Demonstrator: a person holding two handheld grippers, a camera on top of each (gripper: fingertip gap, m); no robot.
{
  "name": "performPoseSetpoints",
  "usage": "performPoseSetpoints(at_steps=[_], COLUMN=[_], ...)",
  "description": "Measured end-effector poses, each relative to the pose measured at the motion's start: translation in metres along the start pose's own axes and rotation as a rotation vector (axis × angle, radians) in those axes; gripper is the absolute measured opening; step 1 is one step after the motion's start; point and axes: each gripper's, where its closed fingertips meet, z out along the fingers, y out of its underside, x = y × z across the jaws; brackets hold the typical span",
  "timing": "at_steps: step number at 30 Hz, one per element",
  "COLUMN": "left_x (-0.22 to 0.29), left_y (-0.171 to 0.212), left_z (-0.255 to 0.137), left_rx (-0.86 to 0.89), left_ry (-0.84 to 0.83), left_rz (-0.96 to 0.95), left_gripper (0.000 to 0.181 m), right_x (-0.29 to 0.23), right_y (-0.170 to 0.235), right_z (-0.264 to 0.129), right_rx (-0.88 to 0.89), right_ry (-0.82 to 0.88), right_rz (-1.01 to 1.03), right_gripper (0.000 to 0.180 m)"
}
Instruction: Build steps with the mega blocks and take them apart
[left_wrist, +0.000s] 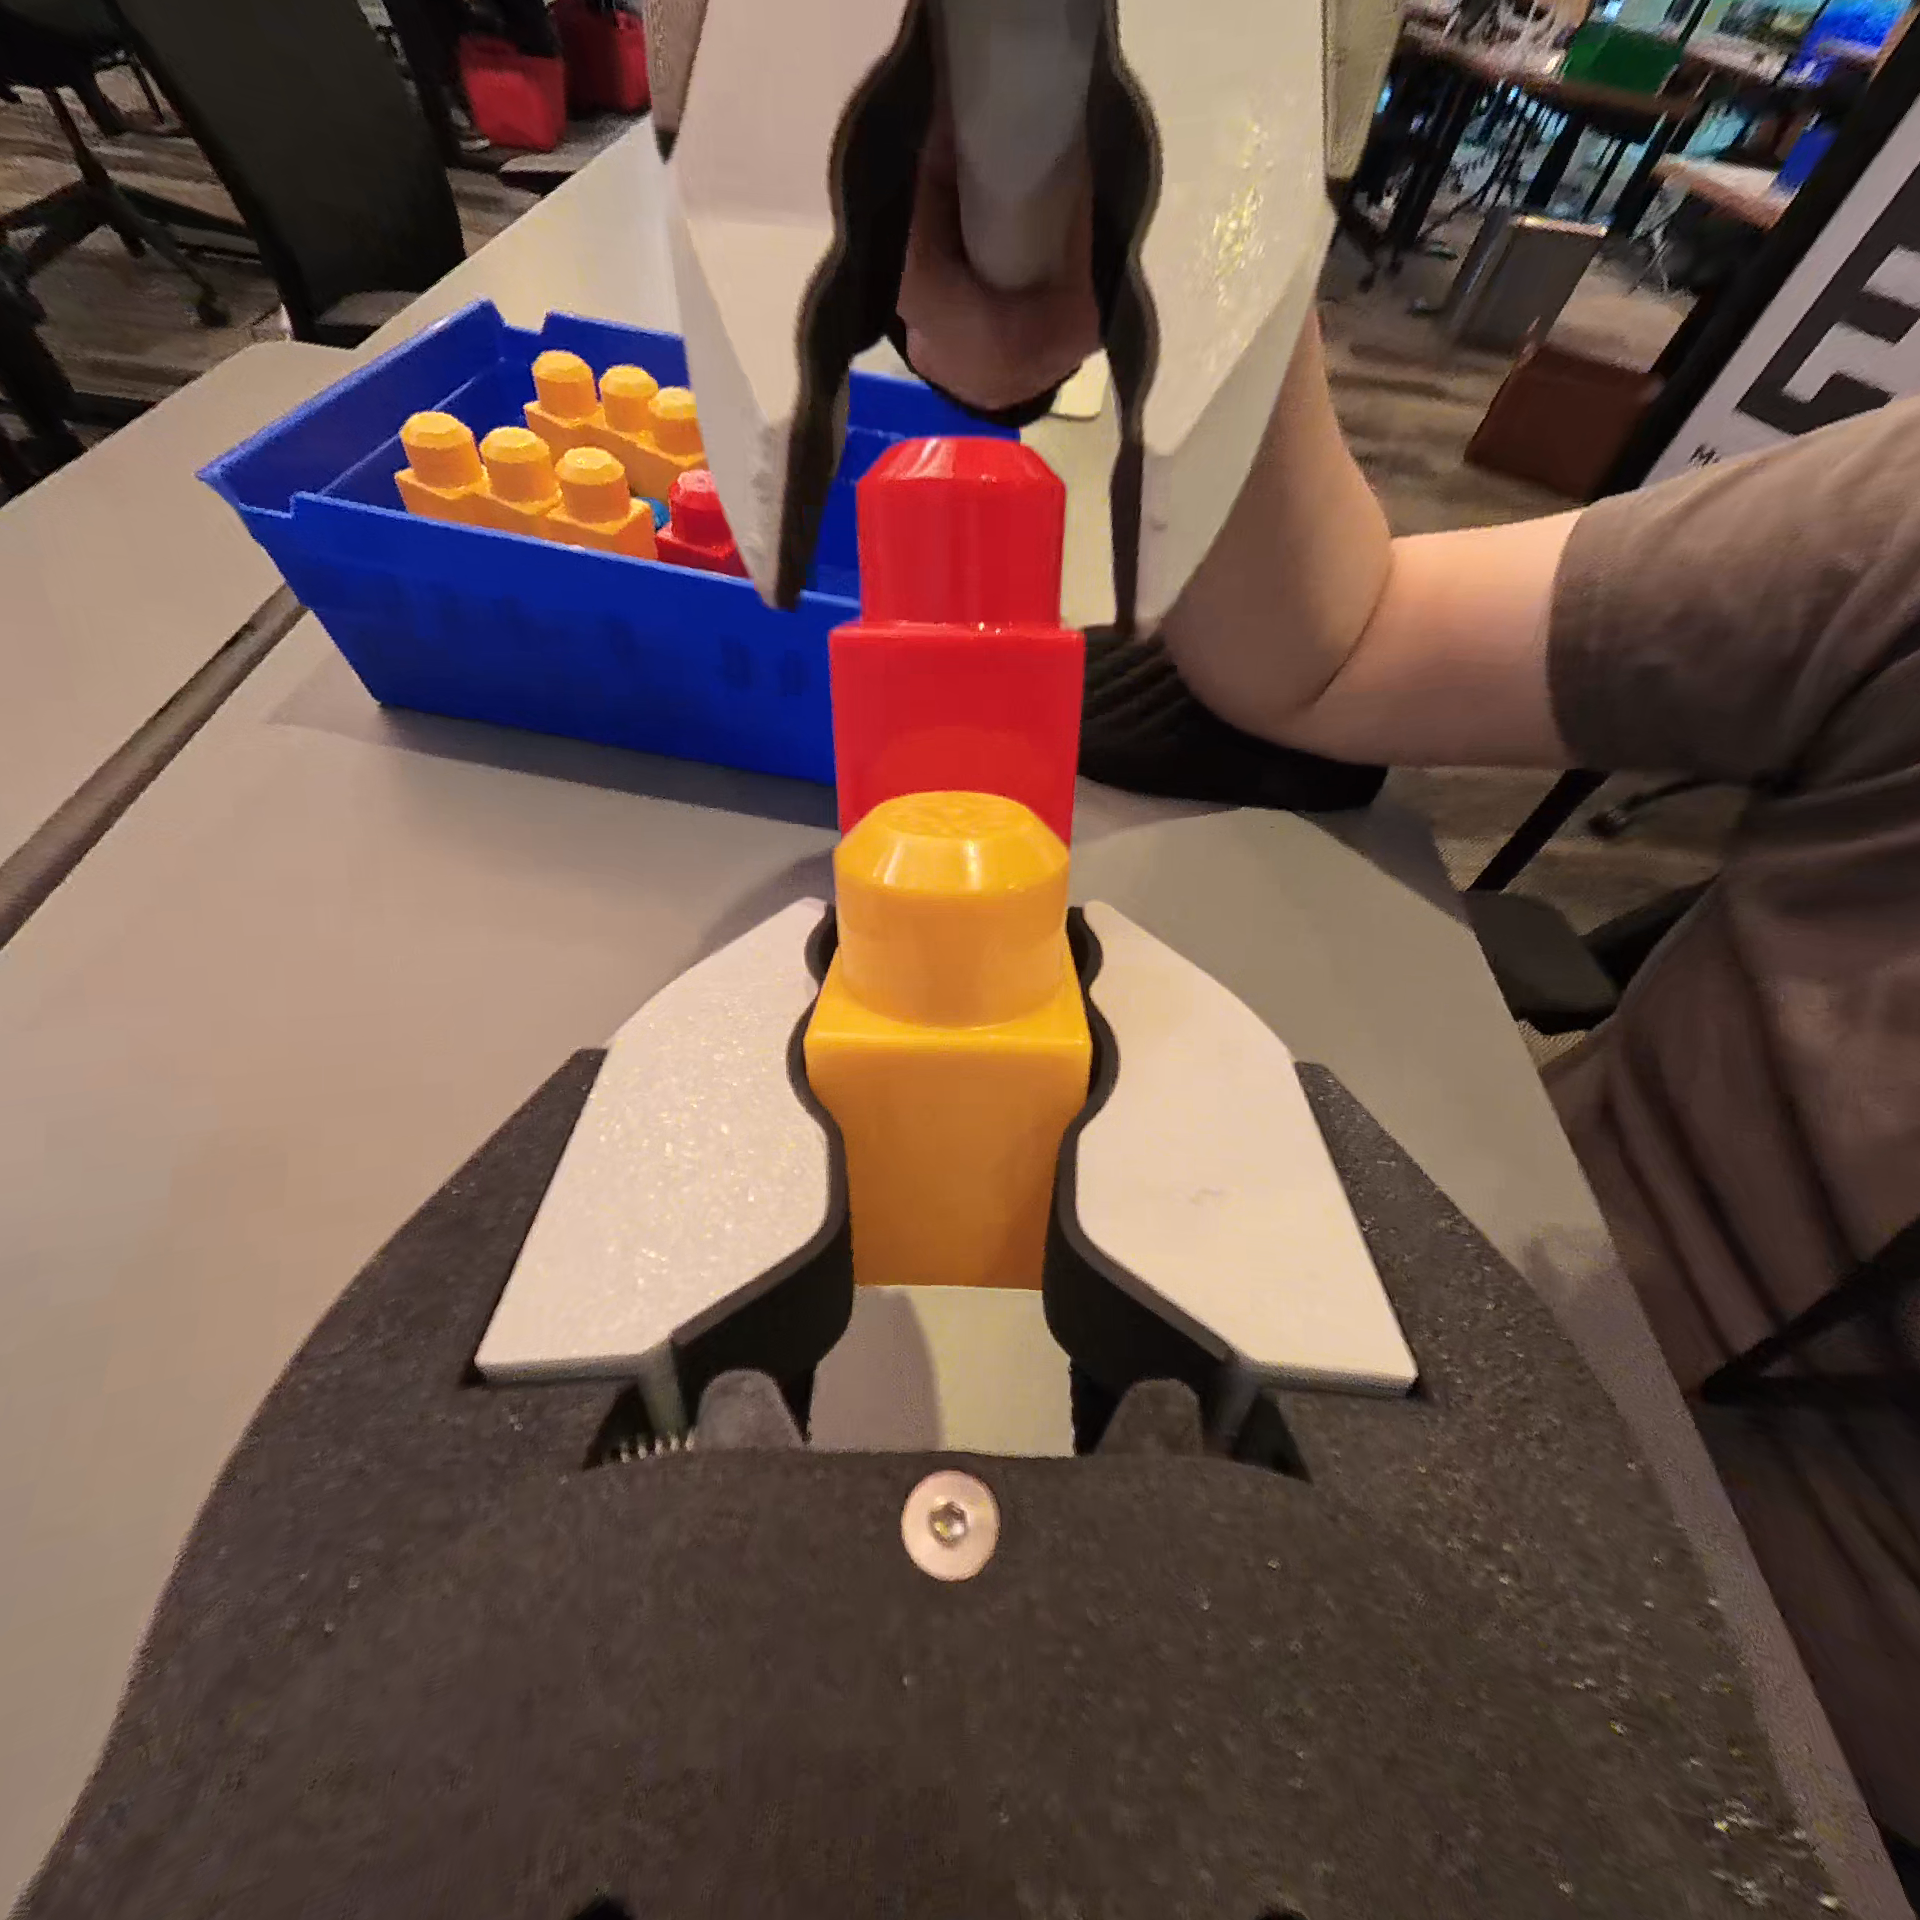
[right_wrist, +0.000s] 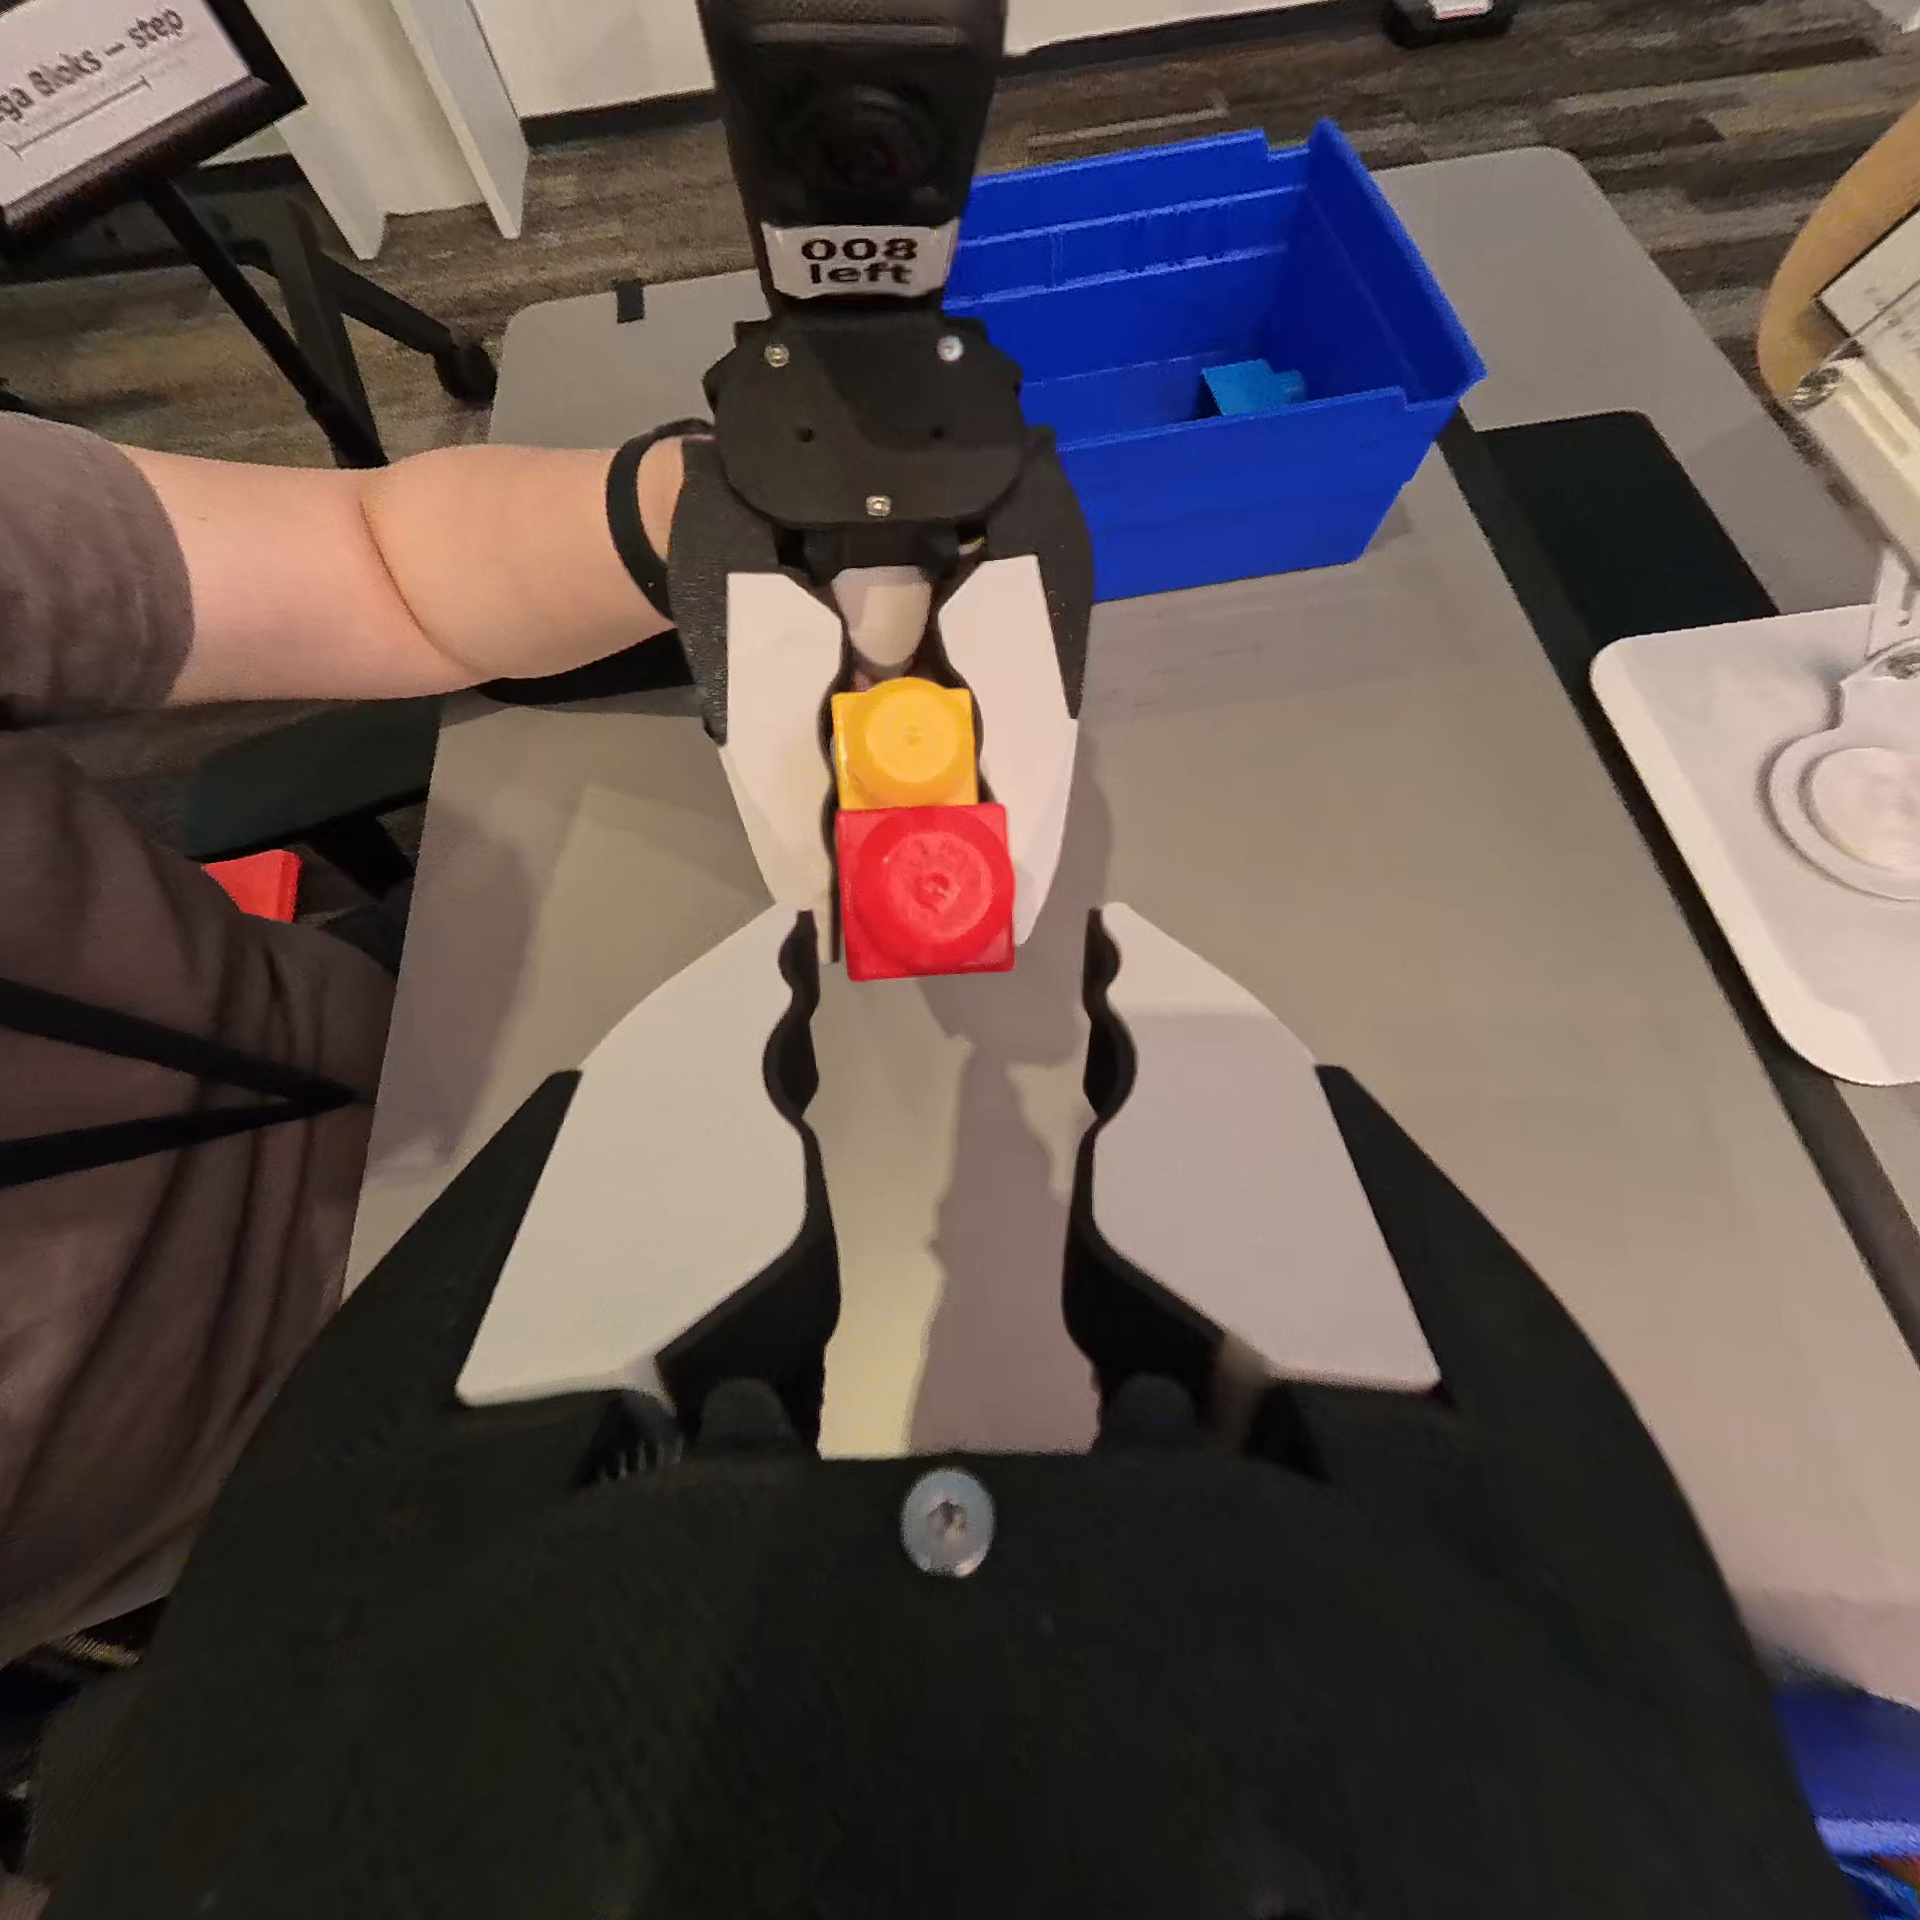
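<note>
Over the grey table (right_wrist: 1299, 883), near the person's side: inspection point
Assembly: a yellow block (left_wrist: 945, 1081) with a red block (left_wrist: 956, 686) at its far end; whether the red sits on top or beside cannot be told
Location: held clear of the table, beside the blue bin (left_wrist: 520, 634)
Left gripper (left_wrist: 948, 1091): fingers pressed in on the yellow block's two sides, stud pointing up
Right gripper (right_wrist: 948, 997): fingers spread, nothing between them, touching nothing
Key relation: in the right wrist view the red block (right_wrist: 925, 894) lies straight ahead of the spread fingertips, just beyond them, its stud facing the camera; the stud axis runs along the line of approach
Seen from the left: the right gripper (left_wrist: 951, 613) comes from above, tips either side of the red stud, apart from it
Nearer hand: the right, for the red block
Judgement: seating or removal of the red block; a short advance and a closing would take it
Bin contents: more yellow blocks (left_wrist: 520, 488)
</note>
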Motion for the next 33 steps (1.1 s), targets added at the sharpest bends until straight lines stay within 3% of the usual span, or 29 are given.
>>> performPoseSetpoints(at_steps=[3,4,6,8,13,16,18,21,24,28,33], left_x=[0.002,0.001,-0.003,-0.005,-0.004,-0.004,-0.004,-0.004,-0.006,-0.005,-0.004], left_y=[0.002,0.003,0.001,-0.002,-0.025,-0.031,-0.032,-0.031,-0.033,-0.041,-0.043], left_z=[0.004,0.004,0.003,-0.003,-0.033,-0.047,-0.053,-0.06,-0.07,-0.081,-0.085], left_rx=[-0.014,-0.013,-0.007,-0.014,0.073,0.082,0.076,0.051,0.046,0.097,0.119], left_ry=[0.004,-0.005,-0.031,-0.048,-0.076,-0.09,-0.106,-0.136,-0.177,-0.178,-0.165], left_rz=[0.011,0.014,-0.003,0.004,0.02,0.034,0.048,0.074,0.107,0.09,0.078], left_gripper=[0.042,0.044,0.083,0.093,0.086,0.082,0.082,0.081,0.081,0.077,0.074], right_x=[-0.006,-0.005,-0.001,0.002,0.025,0.046,0.053,0.064,0.074,0.08,0.084], right_y=[0.012,0.015,0.02,0.023,0.042,0.097,0.127,0.157,0.185,0.194,0.206], right_z=[0.012,0.016,0.018,0.005,-0.103,-0.166,-0.184,-0.186,-0.166,-0.135,-0.13], right_rx=[-0.078,-0.106,-0.145,-0.174,-0.169,-0.28,-0.304,-0.301,-0.404,-0.451,-0.485], right_ry=[-0.046,-0.04,-0.005,0.036,0.298,0.472,0.468,0.39,0.299,0.174,0.159], right_rz=[-0.001,-0.024,-0.058,-0.078,-0.072,-0.015,0.026,0.11,0.069,0.029,0.005], right_gripper=[0.047,0.036,0.036,0.036,0.036,0.036,0.036,0.036,0.037,0.037,0.036])
